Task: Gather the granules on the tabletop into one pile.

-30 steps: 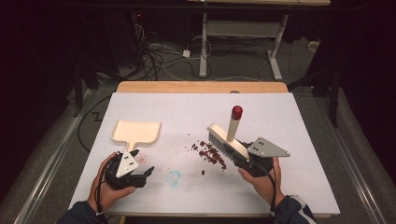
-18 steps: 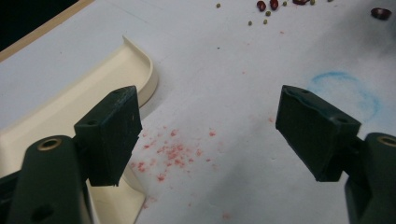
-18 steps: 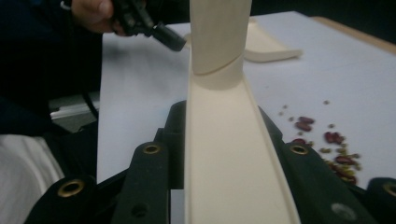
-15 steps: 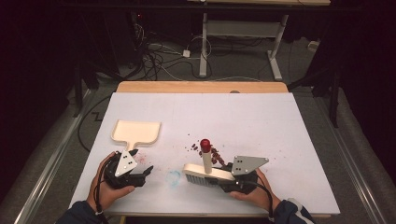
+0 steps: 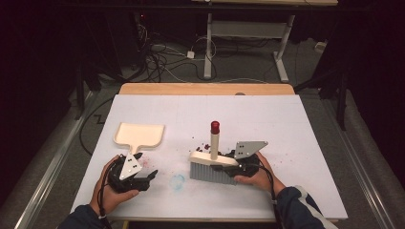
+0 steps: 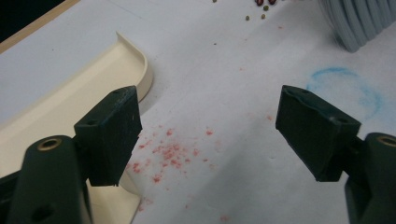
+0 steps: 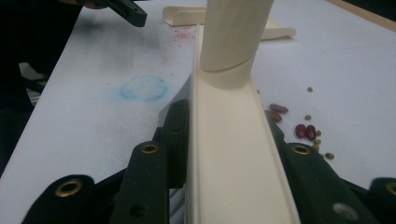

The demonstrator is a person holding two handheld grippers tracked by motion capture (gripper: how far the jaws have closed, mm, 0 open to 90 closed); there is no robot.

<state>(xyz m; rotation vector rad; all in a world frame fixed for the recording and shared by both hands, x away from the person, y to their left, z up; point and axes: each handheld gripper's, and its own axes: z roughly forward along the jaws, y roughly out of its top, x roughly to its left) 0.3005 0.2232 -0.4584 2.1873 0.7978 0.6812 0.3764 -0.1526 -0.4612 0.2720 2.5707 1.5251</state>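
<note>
A cream brush (image 5: 213,162) with grey bristles and a red-tipped upright handle stands on the white table, bristles down. My right gripper (image 5: 236,167) is shut on its cream back (image 7: 229,140), one jaw on each side. Red and small green beans (image 5: 205,145) lie scattered just behind the brush, also to its right (image 7: 303,130). A cream dustpan (image 5: 140,134) lies flat at the left, handle toward the person. My left gripper (image 5: 145,177) rests near that handle, open with nothing between its jaws (image 6: 205,135); the dustpan rim (image 6: 135,74) runs beside its left jaw.
A faint blue circle (image 5: 177,181) and red smears (image 6: 168,154) mark the table (image 5: 305,129) between the two grippers. The table's wooden far edge (image 5: 205,88) borders a dark floor with cables and a desk frame (image 5: 248,33).
The right gripper swept the brush from the bean pile toward the front left, then brought it back a little with the handle upright. The left gripper and dustpan stayed put.
</note>
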